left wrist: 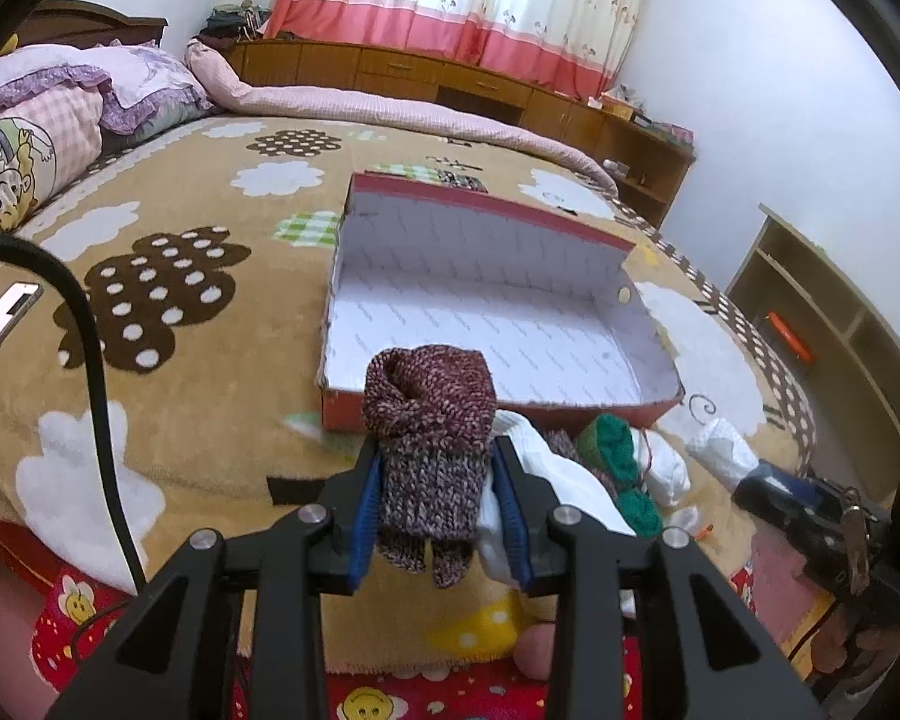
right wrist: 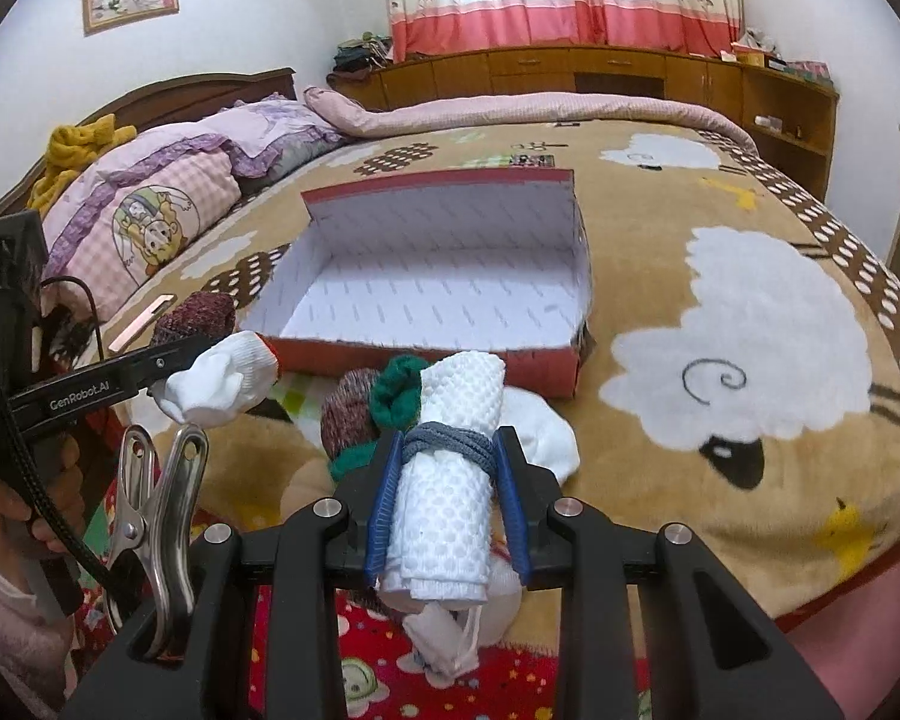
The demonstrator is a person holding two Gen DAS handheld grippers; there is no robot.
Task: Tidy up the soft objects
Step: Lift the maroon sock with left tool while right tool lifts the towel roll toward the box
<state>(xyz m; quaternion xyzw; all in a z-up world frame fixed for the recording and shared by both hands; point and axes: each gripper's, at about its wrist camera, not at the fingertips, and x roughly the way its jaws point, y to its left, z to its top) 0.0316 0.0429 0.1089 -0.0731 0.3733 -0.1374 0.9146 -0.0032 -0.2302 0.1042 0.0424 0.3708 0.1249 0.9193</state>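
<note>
Socks lie heaped (right wrist: 354, 414) on the bed before an empty box (left wrist: 498, 324); left gripper (left wrist: 438, 474) pinches a maroon pair (left wrist: 429, 414), right gripper (right wrist: 450, 468) a white roll (right wrist: 450, 468). Nothing boxed yet.

Right tongs (right wrist: 450, 468) clamp white rolled towel (right wrist: 450, 480); red box (right wrist: 438, 354) beyond, on bed (right wrist: 750, 420).

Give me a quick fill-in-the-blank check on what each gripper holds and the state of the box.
1. The left gripper is shut on a rolled knit sock coloured ____.
2. The right gripper is shut on a white textured roll tied with a ____ band.
3. The red box on the bed currently holds ____ items.
4. Loose socks lie on the blanket ____ the box, on its near side.

Missing words: maroon; grey; no; outside
</note>
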